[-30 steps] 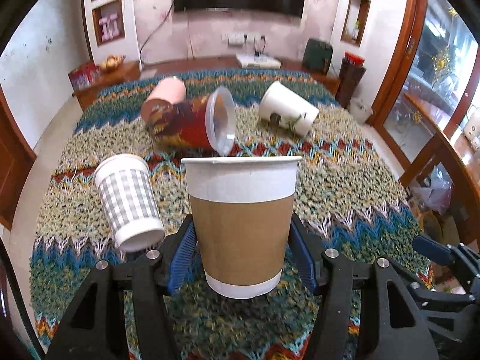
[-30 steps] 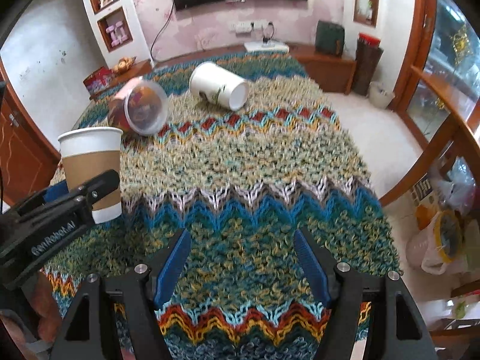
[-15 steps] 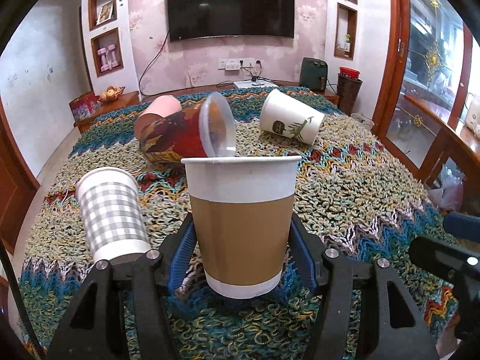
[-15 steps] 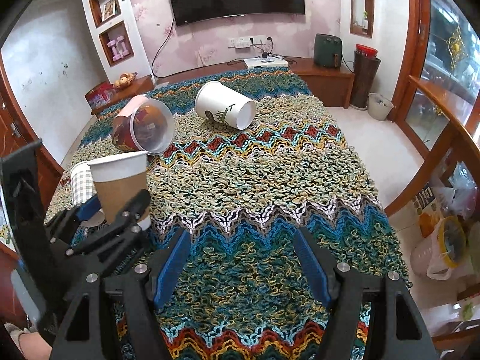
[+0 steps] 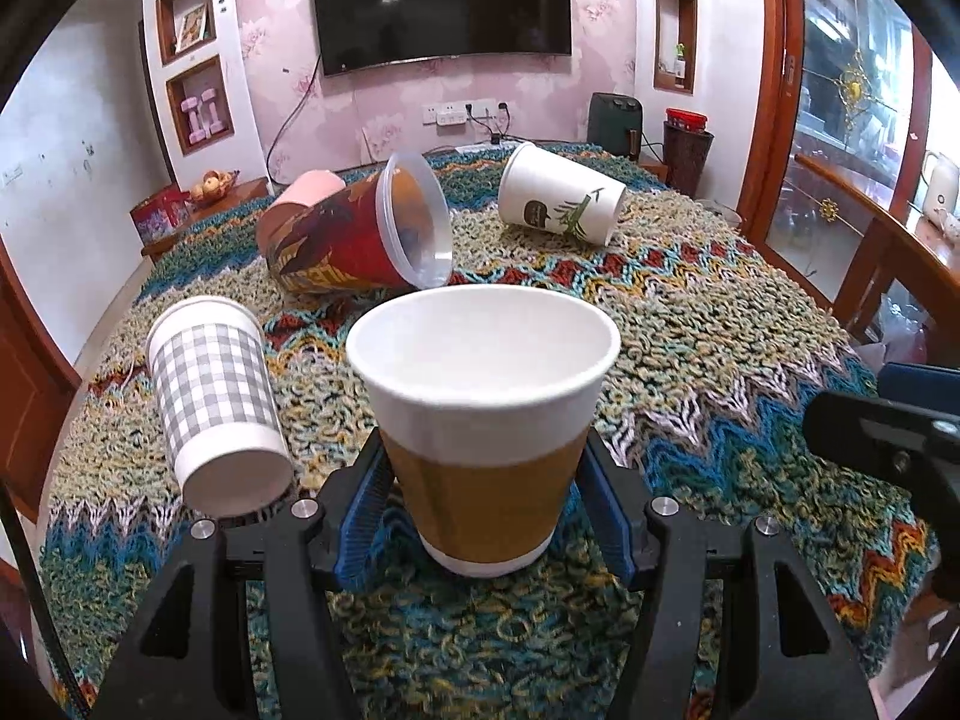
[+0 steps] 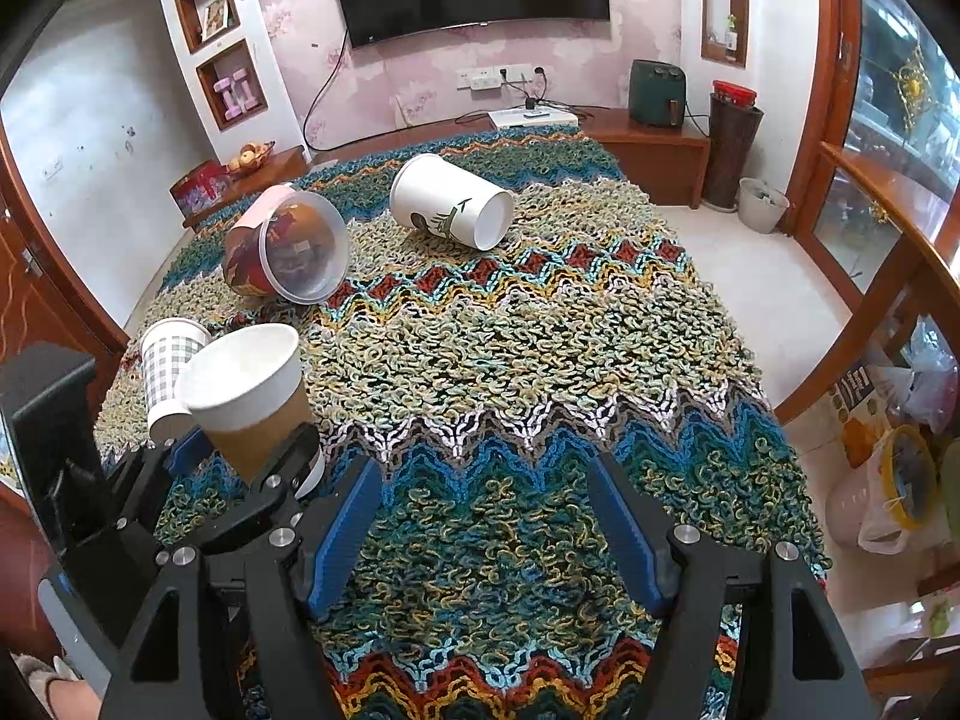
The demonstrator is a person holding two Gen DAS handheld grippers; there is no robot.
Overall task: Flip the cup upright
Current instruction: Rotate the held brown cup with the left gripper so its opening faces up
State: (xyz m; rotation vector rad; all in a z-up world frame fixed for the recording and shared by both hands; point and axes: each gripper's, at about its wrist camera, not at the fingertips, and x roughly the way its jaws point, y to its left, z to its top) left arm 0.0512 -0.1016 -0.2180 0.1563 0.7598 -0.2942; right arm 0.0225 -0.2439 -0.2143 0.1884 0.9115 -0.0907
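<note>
My left tool [image 5: 483, 516] pinches the brown-sleeved cup [image 5: 483, 420] mouth-up, slightly tilted, near the tabletop [image 5: 720, 348]; I judge only releasing remains. Checked cup [image 5: 216, 396], red cup [image 5: 354, 240] and white cup [image 5: 558, 198] lie sideways. Right tool [image 6: 486, 531] is spread, empty.

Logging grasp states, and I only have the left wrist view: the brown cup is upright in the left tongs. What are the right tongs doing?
Observer: The right tongs are open, with only tablecloth between them.
Operator: Are they near any cup?
Observer: No. The brown cup is off to their left, in the left tongs, clear of them.
Operator: Is the red tub closed?
Observer: From the right wrist, the red tub shows its clear lid face-on, covering the mouth.
</note>
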